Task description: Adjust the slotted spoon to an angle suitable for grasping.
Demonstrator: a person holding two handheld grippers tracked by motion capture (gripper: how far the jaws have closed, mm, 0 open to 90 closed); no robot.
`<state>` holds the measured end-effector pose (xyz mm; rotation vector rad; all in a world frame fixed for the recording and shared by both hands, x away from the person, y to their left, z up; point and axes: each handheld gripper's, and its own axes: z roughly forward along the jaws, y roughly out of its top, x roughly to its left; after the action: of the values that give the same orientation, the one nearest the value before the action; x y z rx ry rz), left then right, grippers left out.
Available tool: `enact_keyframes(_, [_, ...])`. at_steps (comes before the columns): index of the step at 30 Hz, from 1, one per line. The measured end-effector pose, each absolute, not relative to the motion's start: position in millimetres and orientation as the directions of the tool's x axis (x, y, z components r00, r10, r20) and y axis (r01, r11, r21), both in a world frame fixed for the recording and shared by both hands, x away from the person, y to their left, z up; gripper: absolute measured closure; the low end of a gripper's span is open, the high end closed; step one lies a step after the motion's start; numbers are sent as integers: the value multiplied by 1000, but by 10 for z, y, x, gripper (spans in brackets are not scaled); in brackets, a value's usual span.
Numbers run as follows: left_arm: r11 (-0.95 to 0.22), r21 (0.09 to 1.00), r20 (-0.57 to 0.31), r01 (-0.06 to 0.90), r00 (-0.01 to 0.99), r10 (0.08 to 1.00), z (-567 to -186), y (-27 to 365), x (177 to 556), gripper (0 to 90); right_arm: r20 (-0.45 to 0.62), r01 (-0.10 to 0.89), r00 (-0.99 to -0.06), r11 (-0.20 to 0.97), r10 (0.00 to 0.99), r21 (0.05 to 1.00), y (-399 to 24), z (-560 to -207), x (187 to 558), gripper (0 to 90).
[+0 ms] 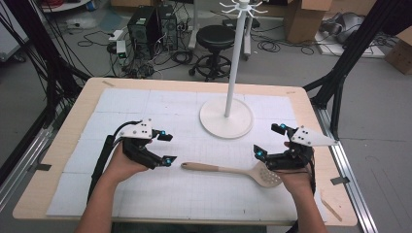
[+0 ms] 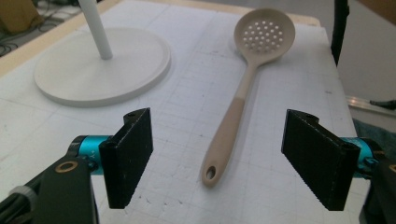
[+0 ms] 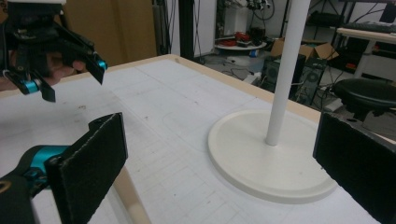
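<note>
Beige slotted plastic spoon (image 1: pixel 233 171) lies flat near the table's (image 1: pixel 58 194) front edge, handle toward the left gripper (image 1: pixel 167 148), whose jaws gape wide, empty; right gripper (image 1: pixel 268 141) likewise wide.

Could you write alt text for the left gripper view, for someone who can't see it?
A beige slotted spoon lies on the white table mat, its handle end pointing at the camera between the two open black jaws of the left hand-held gripper, which do not touch it. To the left stands the round white base of a stand with its pole rising.
</note>
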<state>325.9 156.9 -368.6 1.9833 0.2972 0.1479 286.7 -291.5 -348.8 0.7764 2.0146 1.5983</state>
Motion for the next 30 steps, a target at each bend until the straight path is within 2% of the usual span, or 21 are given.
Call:
enact_keyframes(7, [-352,922,-32,161,938,345,-3694,1821,3211,177,-4,152,-738,172,674,973,-2901,-3495,2884,18])
enact_keyframes(16, [-312,937,-21,159,916,401,-3644,1938,3185,65,12,162,-731,156,683,974,-2931,-3484,2886,18])
enact_keyframes(21, [-281,948,-17,148,907,420,-3584,2071,3172,64,6,158,-731,161,682,974,-2931,-3483,2886,17])
enact_keyframes(25, [-249,958,-18,144,894,447,-3538,2169,3157,17,1,154,-732,164,681,974,-2939,-3482,2889,17])
enact_keyframes(30, [-255,957,-10,140,891,454,-3523,2185,3130,17,4,153,-735,160,678,975,-2954,-3475,2878,17])
